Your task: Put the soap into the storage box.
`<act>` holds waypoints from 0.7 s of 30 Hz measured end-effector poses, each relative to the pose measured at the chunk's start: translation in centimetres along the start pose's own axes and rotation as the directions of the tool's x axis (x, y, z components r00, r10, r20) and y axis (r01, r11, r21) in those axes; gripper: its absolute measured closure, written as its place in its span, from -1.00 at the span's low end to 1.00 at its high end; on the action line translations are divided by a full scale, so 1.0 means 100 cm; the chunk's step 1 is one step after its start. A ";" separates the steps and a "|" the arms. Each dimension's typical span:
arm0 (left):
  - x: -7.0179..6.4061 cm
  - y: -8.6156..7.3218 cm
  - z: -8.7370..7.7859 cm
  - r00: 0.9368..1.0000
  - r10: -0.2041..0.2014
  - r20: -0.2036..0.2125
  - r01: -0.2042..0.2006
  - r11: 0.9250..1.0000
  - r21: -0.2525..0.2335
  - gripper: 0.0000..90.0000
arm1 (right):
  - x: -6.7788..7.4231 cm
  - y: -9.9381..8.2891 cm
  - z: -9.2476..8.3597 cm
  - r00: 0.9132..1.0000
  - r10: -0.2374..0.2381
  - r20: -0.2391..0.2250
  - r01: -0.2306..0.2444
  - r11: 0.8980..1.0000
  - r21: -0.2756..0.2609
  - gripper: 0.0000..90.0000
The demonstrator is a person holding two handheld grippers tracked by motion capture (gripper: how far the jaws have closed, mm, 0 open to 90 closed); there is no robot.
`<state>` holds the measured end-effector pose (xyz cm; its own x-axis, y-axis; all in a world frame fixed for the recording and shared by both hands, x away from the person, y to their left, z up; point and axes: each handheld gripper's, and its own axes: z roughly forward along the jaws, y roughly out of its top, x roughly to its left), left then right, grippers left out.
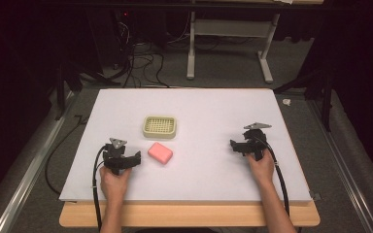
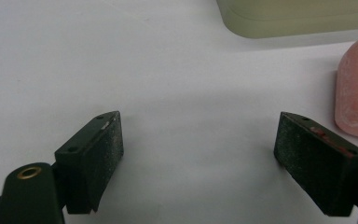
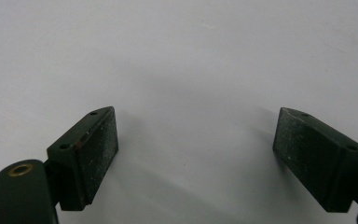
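The pink soap (image 1: 160, 152) lies on the counter (image 1: 209, 111), just in front of the slotted dish (image 1: 159, 126) and just beside the left gripper (image 1: 135, 159), whose jaws gape wide and empty. The right gripper (image 1: 233, 144) rests well apart, also wide open and empty. The bar looks stiff, light and likely slippery; squeezing its long flat sides seems safest.

Bare desk (image 1: 209, 160) lies between the two grippers. At the left gripper's (image 1: 122, 162) three o'clock sits the pink soap (image 1: 160, 152), with the soap dish (image 1: 160, 126) near at one o'clock.
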<state>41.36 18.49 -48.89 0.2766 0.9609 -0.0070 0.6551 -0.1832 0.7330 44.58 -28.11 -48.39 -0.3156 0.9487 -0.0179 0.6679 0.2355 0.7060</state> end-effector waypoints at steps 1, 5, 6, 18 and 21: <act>0.000 0.000 0.000 1.000 0.000 0.000 0.000 1.000 0.000 -0.64 | 0.000 0.000 0.000 1.000 0.000 0.000 0.000 1.000 0.000 -0.68; 0.000 0.000 0.000 1.000 0.001 0.002 -0.001 1.000 -0.001 -0.63 | 0.000 0.000 0.000 1.000 0.002 0.000 -0.002 1.000 0.001 -0.68; 0.000 0.000 0.000 1.000 0.001 0.002 -0.001 1.000 -0.001 -0.63 | 0.000 0.000 0.000 1.000 0.002 0.000 -0.002 1.000 0.001 -0.68; 0.002 0.001 0.000 1.000 -0.004 0.014 0.004 1.000 0.010 -0.65 | 0.000 0.000 0.000 1.000 0.002 -0.001 -0.002 1.000 0.001 -0.68; 0.002 0.001 0.000 1.000 -0.005 0.015 0.004 1.000 0.012 -0.65 | 0.000 0.000 0.000 1.000 -0.001 -0.001 0.001 1.000 0.000 -0.68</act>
<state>41.51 18.63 -48.84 0.2840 0.9586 -0.0205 0.6648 -0.1815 0.7246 44.60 -28.12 -48.38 -0.3167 0.9484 -0.0179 0.6677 0.2363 0.7059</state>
